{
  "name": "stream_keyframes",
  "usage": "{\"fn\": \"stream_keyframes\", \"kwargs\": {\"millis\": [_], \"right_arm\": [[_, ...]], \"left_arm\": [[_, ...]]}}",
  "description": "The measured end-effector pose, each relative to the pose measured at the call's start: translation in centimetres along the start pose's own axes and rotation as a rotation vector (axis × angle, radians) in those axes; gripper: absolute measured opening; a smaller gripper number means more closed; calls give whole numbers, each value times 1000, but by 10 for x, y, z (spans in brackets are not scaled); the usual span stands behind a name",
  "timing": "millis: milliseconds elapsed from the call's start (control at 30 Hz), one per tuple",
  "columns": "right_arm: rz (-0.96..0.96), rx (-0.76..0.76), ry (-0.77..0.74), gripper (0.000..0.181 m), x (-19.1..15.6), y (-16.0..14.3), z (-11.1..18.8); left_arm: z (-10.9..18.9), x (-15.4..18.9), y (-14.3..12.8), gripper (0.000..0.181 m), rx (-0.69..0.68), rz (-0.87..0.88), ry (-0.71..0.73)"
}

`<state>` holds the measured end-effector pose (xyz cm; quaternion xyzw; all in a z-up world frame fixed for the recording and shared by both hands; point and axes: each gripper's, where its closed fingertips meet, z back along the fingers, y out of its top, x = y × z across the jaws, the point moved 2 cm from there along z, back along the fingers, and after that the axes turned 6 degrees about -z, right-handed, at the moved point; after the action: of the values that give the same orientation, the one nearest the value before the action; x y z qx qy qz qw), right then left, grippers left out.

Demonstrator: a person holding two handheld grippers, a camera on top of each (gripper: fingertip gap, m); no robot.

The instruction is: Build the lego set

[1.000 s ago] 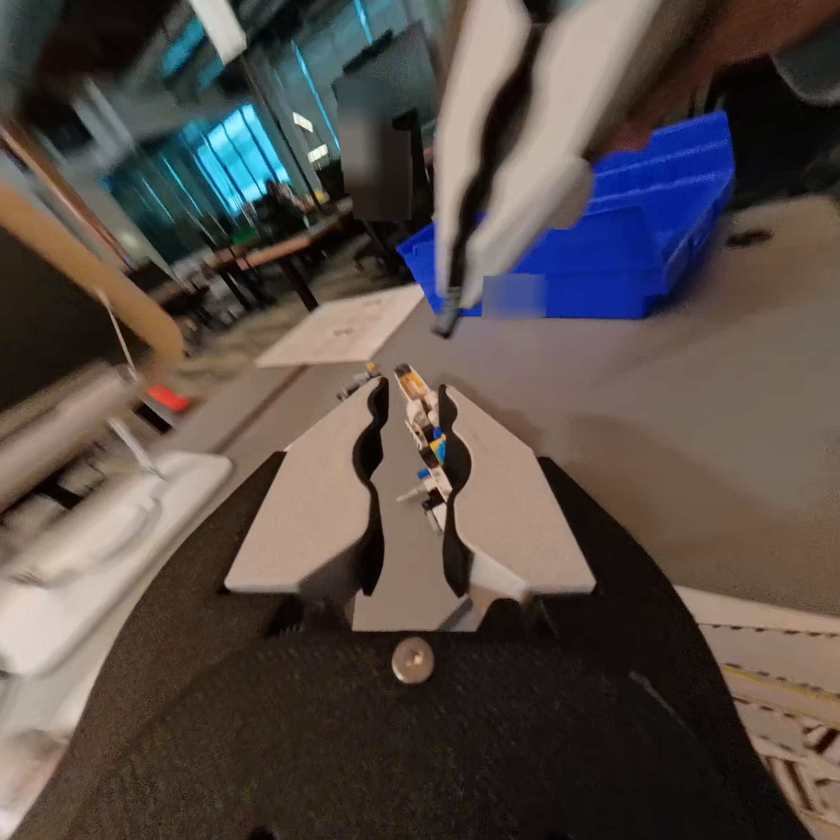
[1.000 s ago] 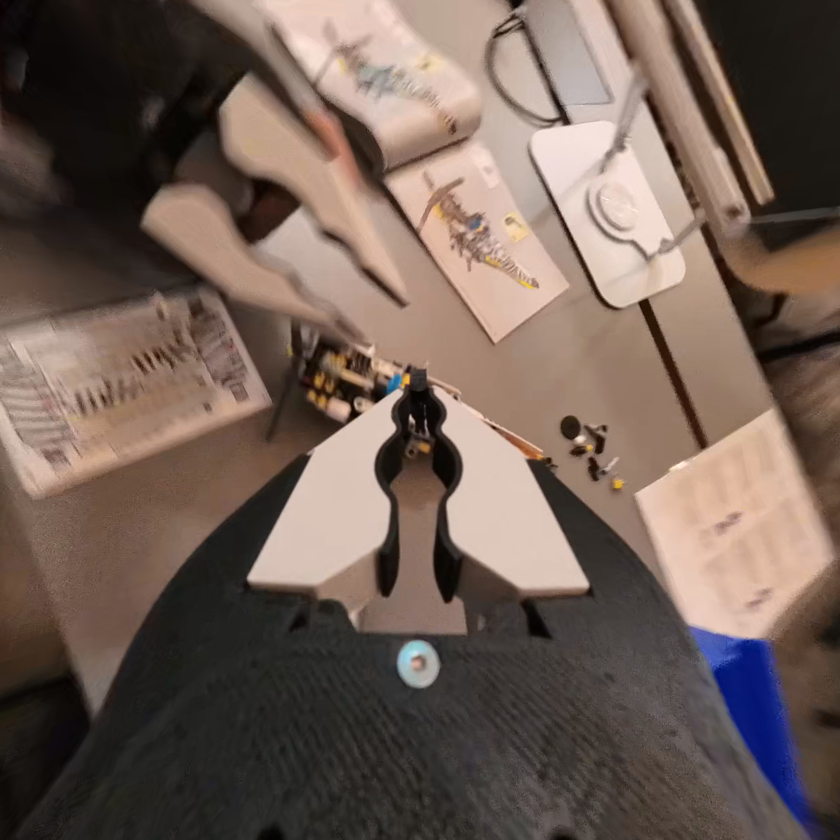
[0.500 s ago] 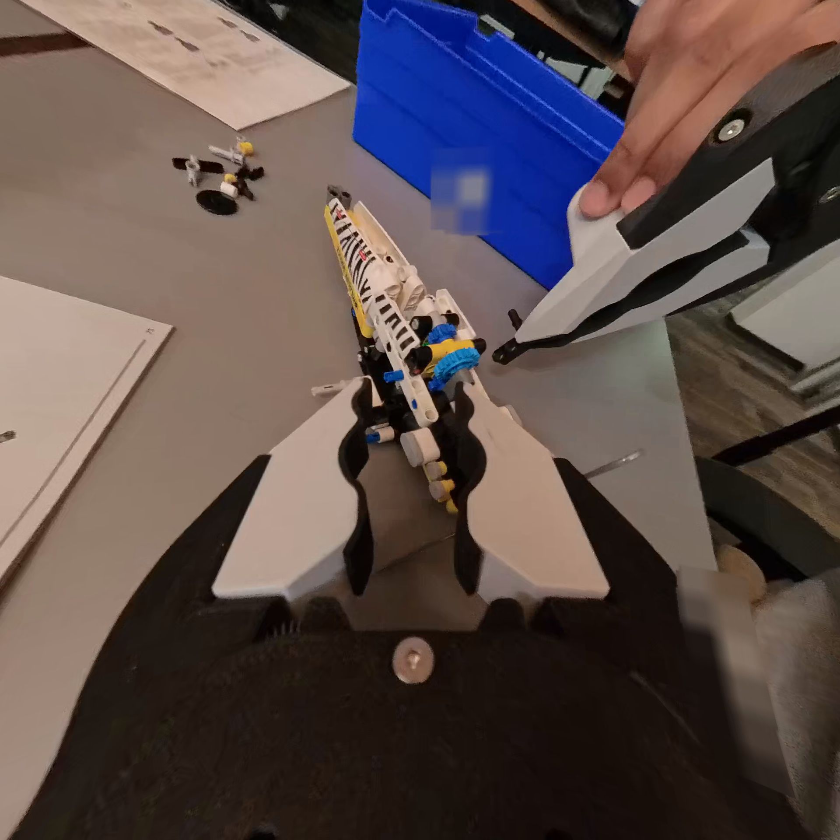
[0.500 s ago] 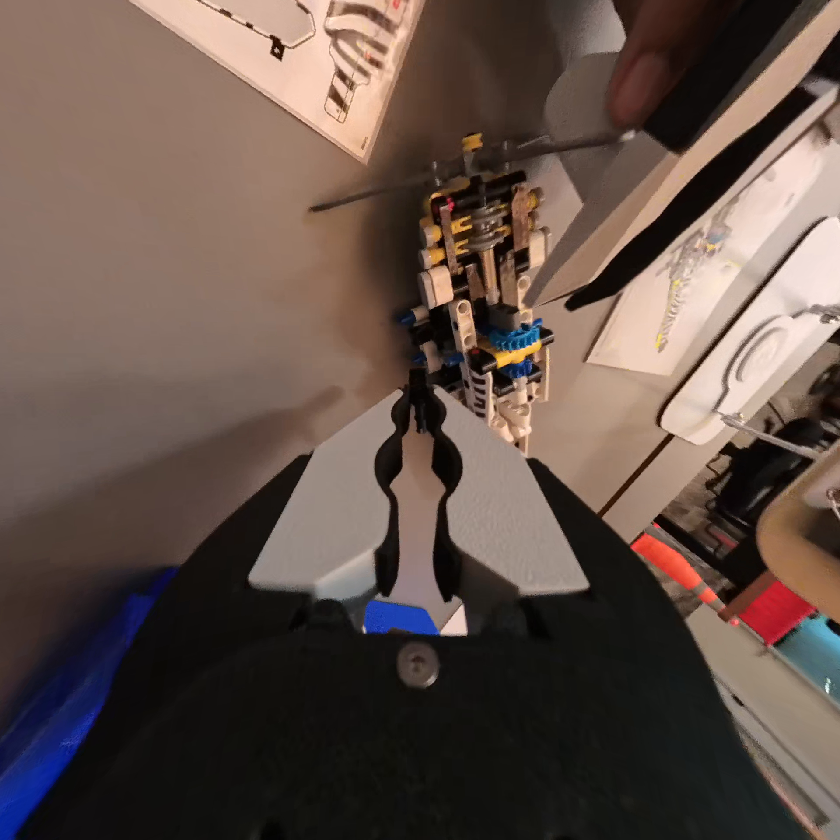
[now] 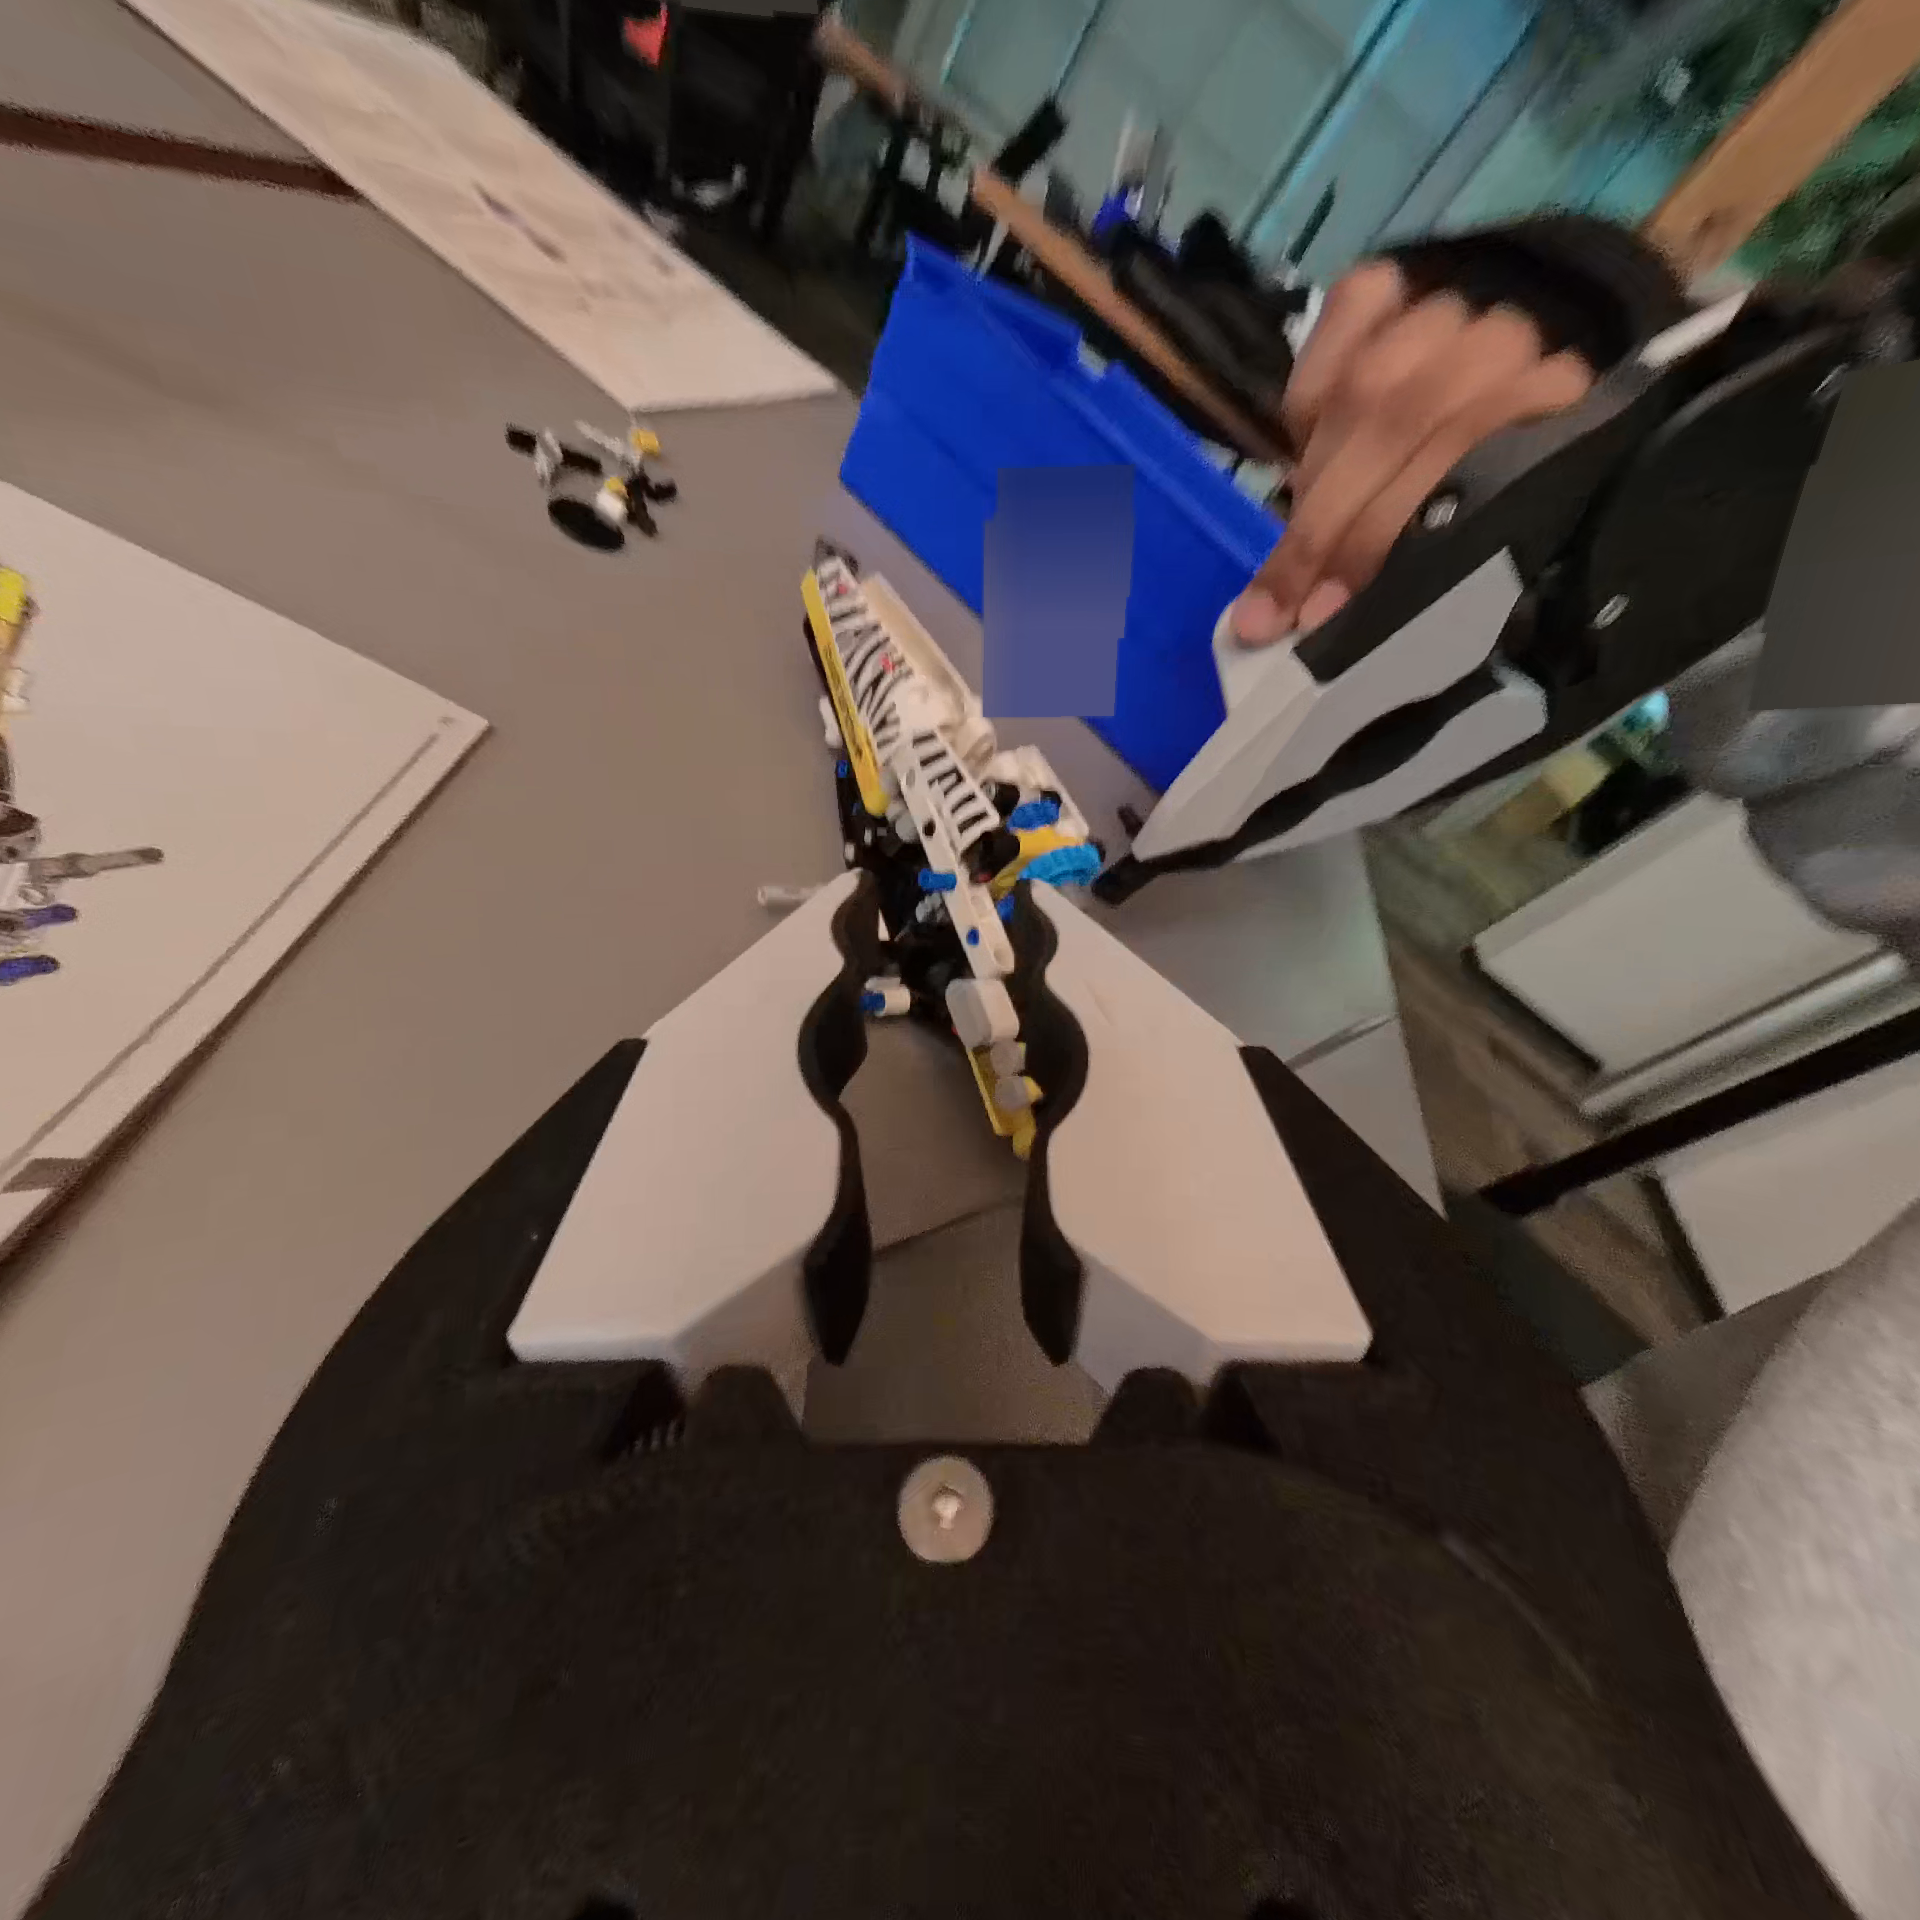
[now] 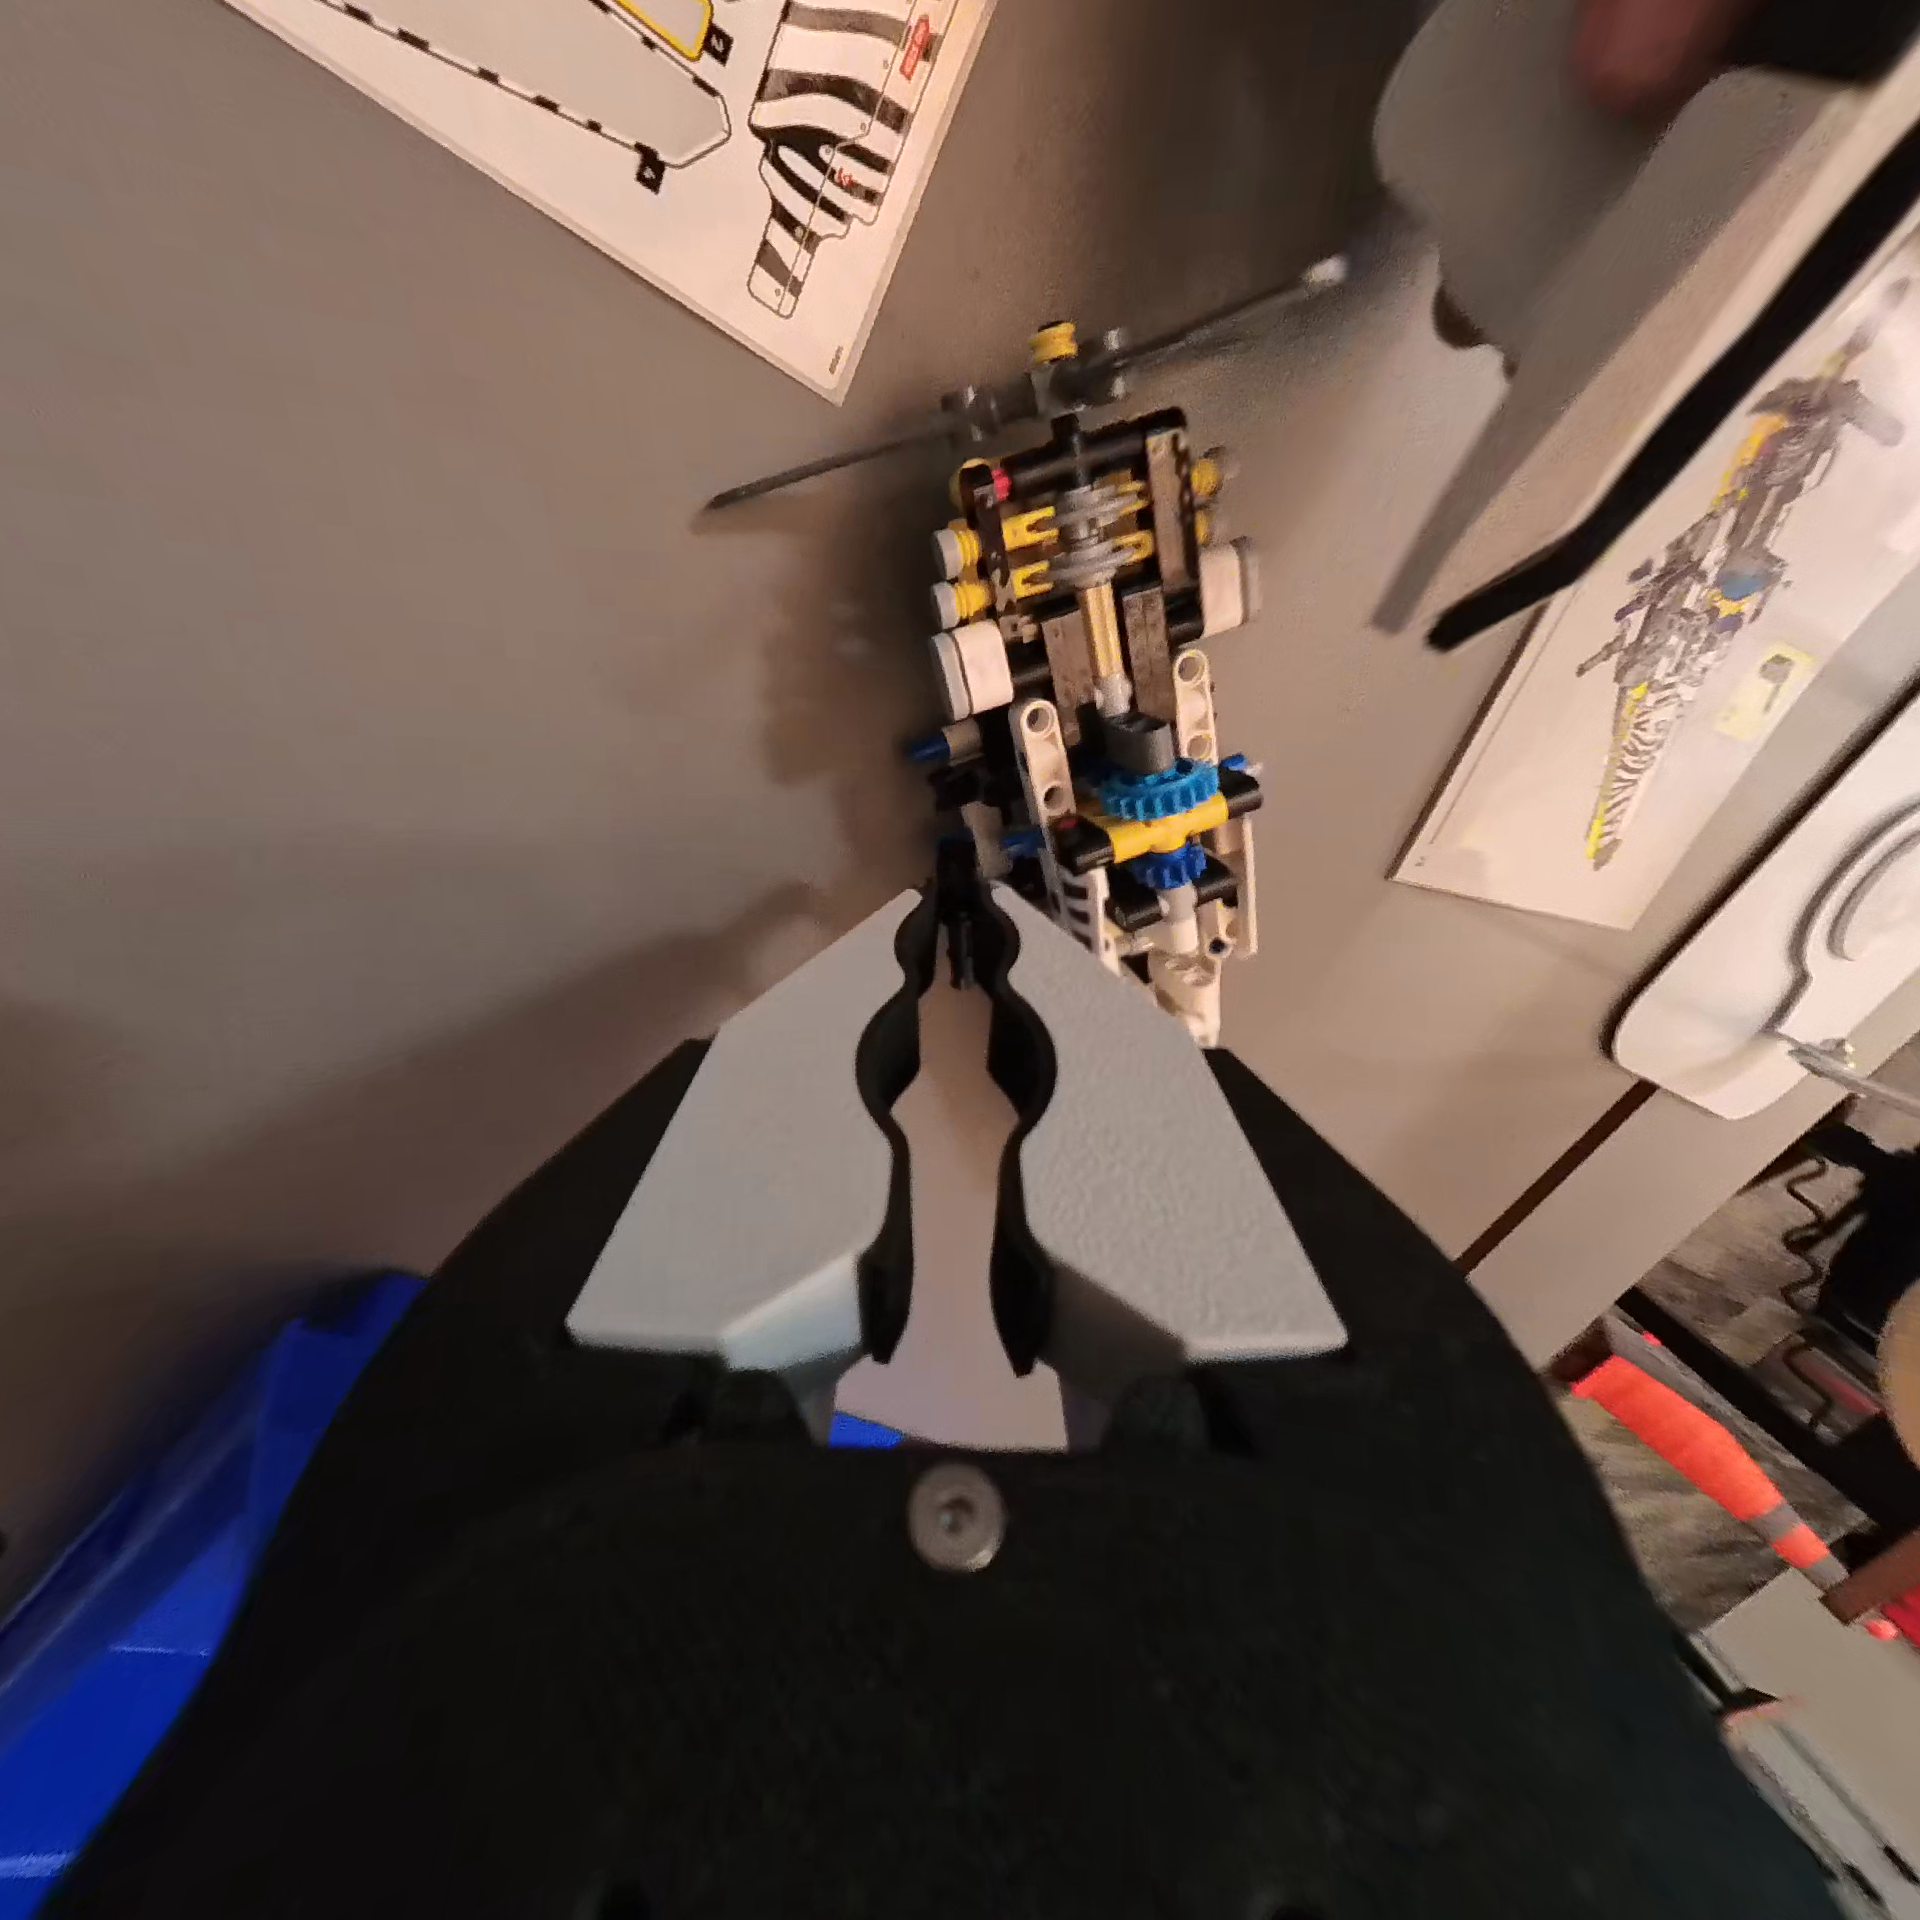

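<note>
The half-built lego helicopter model (image 5: 935, 821) is lying on the grey worktop (image 5: 416, 665), just beside the blue bin (image 5: 997, 436), and everything here is turning on it. The left tongs (image 5: 940, 914) are standing apart, straddling the model's near end, its yellow and white tail section sitting between the pads; I cannot tell whether either pad is touching it. The model's long axis is running straight away from the left tongs, toward the loose parts pile (image 5: 597, 478) beyond it.

The right tongs (image 6: 961, 914) are pinched together on a small black pin (image 6: 956, 925), tip hovering just beside the model's side near the blue gear (image 6: 1153, 795). In the left wrist view the right tongs are coming at the model crosswise to that axis, so the pin looks bound for a hole in the flank. The right is nearer the gear; the left looks placed to brace. The sticker sheet (image 6: 727, 135) is lying past the rotor end.
</note>
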<state>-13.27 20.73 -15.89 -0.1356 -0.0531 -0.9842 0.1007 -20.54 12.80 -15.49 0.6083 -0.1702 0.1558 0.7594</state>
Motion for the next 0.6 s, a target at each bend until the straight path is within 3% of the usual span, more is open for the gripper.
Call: {"fn": "stream_keyframes", "kwargs": {"millis": [333, 600], "right_arm": [[-167, 155, 10, 4, 1, 3, 21], [-134, 196, 12, 4, 6, 0, 16]], "left_arm": [[6, -11, 7, 39, 47, 8, 12], [3, -12, 6, 42, 43, 40, 2]]}}
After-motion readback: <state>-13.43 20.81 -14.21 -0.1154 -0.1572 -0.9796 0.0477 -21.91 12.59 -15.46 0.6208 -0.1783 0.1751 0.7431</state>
